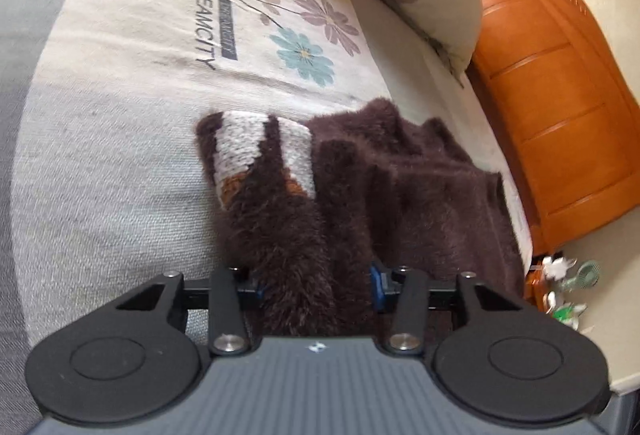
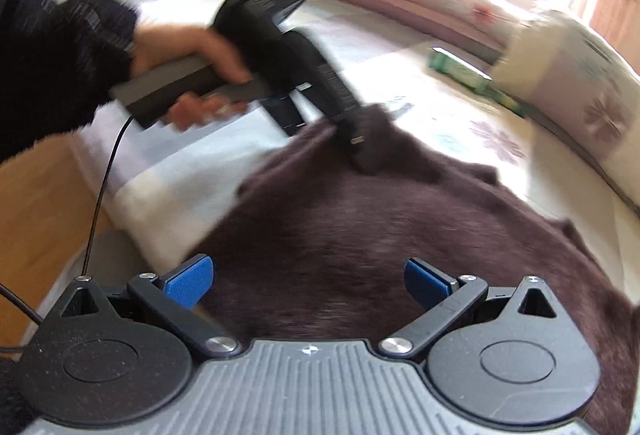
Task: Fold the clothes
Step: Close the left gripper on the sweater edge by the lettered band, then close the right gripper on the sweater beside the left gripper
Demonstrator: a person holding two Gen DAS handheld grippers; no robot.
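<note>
Right claw [image 2: 308,281] open above brown fuzzy garment [image 2: 360,235]; left claw [image 2: 362,159] on far edge.

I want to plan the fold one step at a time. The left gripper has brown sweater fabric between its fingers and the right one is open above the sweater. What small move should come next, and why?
Probably lower the open right gripper onto the brown sweater and pinch it. The left gripper already has a bunch of fabric between its fingers, while the right holds nothing, so a fold needs its second grip.

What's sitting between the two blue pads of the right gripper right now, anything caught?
Nothing is caught. In the right wrist view the right gripper stands open, and only the flat brown fuzzy sweater shows in the gap, lying on the bed beyond.
</note>
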